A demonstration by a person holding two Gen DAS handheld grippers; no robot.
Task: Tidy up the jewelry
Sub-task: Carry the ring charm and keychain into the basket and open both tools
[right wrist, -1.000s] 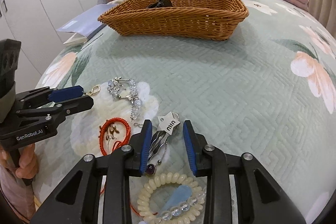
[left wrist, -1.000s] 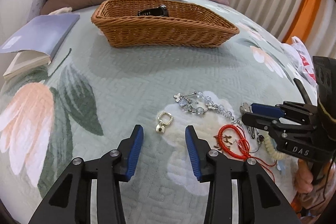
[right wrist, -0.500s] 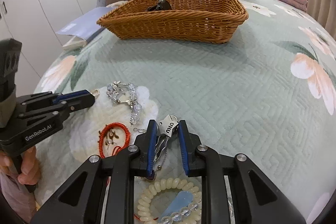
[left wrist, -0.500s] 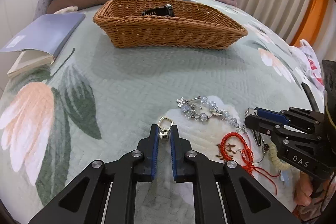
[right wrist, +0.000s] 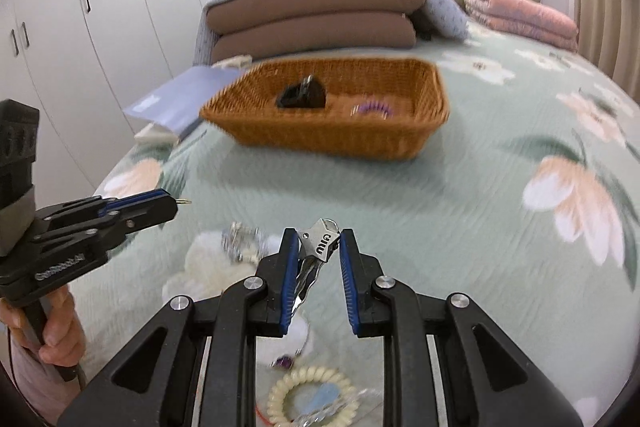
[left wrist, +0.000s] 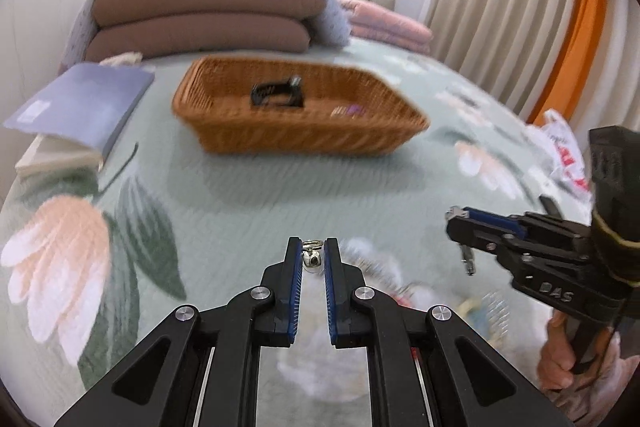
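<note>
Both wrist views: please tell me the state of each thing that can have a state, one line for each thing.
left gripper: shut on the small silver charm
right gripper: shut on the silver hair clip
wicker basket: upright, a black thing and a purple thing inside
cream coil bracelet: lying on the bed
book: closed

Motion blur smears the wicker basket [left wrist: 300, 115] ahead of the left gripper [left wrist: 313, 259], so the dark item [left wrist: 276, 95] and purple piece [right wrist: 374, 109] inside stay unidentifiable. Below the right gripper [right wrist: 318, 247], the cream coil bracelet [right wrist: 312, 399] is cut by the frame's edge.
</note>
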